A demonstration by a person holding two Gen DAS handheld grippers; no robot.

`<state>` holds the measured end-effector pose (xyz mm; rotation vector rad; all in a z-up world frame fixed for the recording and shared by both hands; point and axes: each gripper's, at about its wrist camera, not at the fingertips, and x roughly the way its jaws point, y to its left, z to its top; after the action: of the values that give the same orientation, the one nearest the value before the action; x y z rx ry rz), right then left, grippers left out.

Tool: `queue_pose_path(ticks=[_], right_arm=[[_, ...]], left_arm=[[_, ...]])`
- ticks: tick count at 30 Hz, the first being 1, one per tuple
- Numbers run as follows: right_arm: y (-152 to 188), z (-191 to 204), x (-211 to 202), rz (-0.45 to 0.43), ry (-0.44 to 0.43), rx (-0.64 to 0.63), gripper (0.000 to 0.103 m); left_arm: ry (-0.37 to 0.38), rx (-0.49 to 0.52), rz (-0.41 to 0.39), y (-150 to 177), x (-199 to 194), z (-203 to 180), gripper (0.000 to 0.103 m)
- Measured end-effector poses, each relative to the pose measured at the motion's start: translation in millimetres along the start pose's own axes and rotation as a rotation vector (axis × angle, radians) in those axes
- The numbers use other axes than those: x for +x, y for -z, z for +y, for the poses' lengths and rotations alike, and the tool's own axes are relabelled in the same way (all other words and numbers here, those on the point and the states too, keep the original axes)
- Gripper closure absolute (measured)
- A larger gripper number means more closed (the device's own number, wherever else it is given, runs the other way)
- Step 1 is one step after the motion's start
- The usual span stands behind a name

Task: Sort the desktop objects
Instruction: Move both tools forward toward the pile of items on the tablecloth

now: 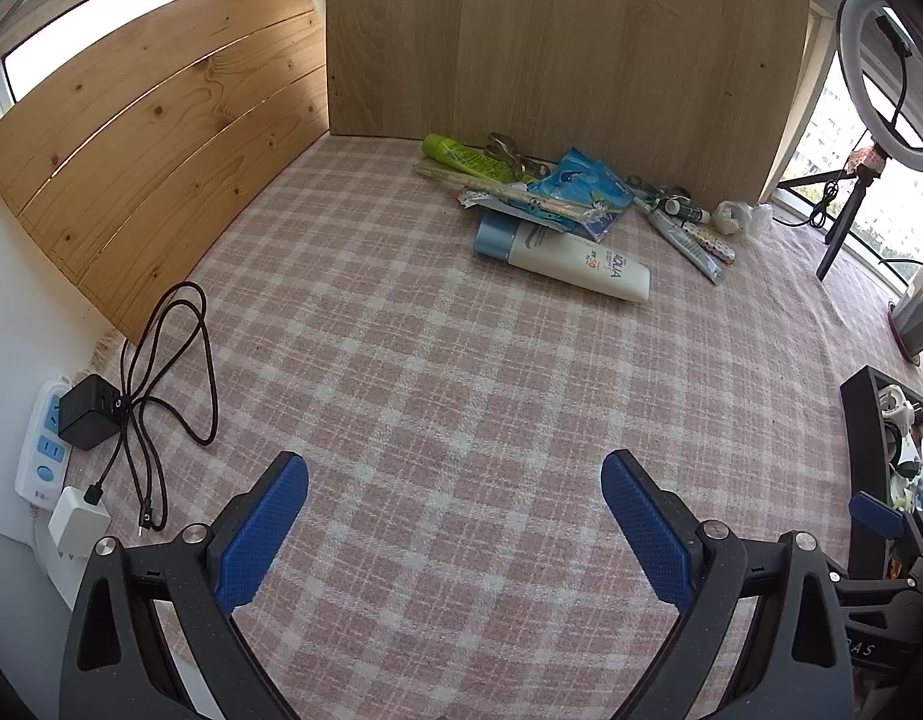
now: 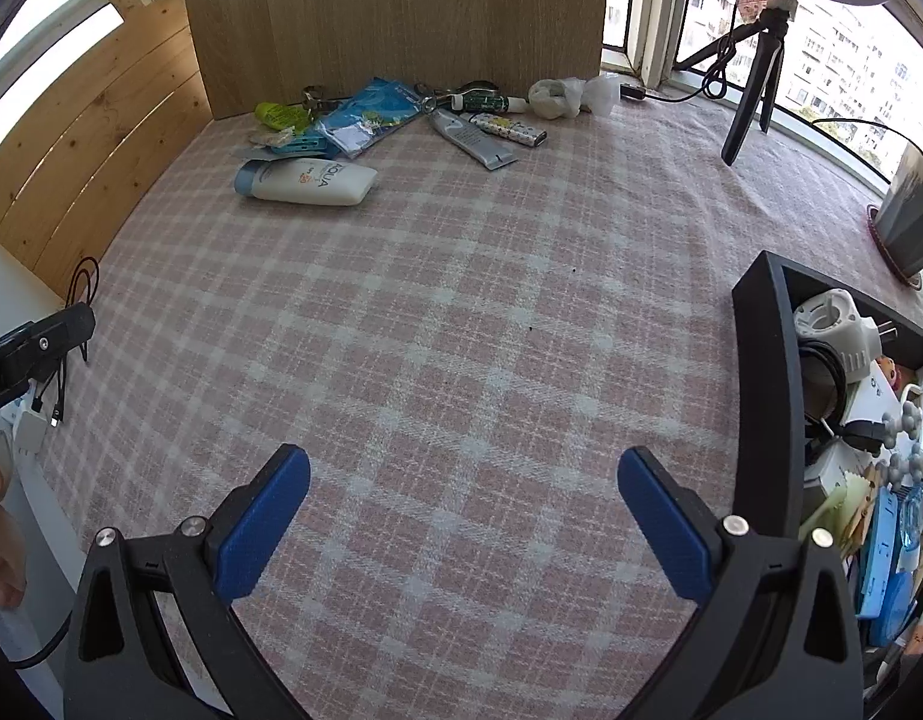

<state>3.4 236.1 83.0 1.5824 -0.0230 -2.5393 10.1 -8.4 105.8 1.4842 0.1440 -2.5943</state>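
Bench (image 1: 401,360) covered by a pink-and-white checked cloth, backed by an upright wooden panel (image 1: 551,36). Black storage box (image 2: 767,384) at the right edge, already crowded with a white plug adapter, cables and blue items. Left gripper (image 1: 455,471) and right gripper (image 2: 464,468) both hover over bare cloth near the front, jaws released and spread wide, grasping nothing. The unsorted objects lie in a heap at the far side, against the panel: a white sunscreen tube (image 1: 572,258) with a blue cap, marked AQUA, nearest the front; a blue packet (image 1: 587,183) behind it; a grey tube (image 2: 473,141) just beside a spotted stick-shaped item (image 2: 509,129); a green tube (image 1: 455,151) at the far left of the heap; crumpled white plastic (image 2: 557,97) at its right end. Power strip (image 1: 41,444) with a black charger and looped cable at the left edge.
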Motion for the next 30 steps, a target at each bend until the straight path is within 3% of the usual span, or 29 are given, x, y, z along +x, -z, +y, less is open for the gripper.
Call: queue_pose_path(ticks=[6,13,20,24,30], right_arm=[[-36.6,-17.8,-47.7,-0.093,0.005,0.015,0.000],[-81.6,-35.8,-82.2,-0.160,0.043,0.076,0.000],[-122.6,-37.9,-74.9,-0.154,0.066,0.136,0.007],[-148.4,-36.4,-54.1,-0.106,0.049,0.176,0.030],[-195.3,-33.1,-5.7,-0.057,0.037,0.214,0.038]], left_arm=[[-0.015,0.032,-0.057,-23.2,-39.6,0.6,0.005],[0.004,0.103,-0.082,-72.1,-54.0,10.1,0.005],[0.043,0.155,-0.069,-130.4,-38.0,16.1,0.007],[0.113,0.150,-0.025,-167.2,-12.9,13.5,0.012],[0.136,0.152,0.017,-214.3,39.6,-2.0,0.025]])
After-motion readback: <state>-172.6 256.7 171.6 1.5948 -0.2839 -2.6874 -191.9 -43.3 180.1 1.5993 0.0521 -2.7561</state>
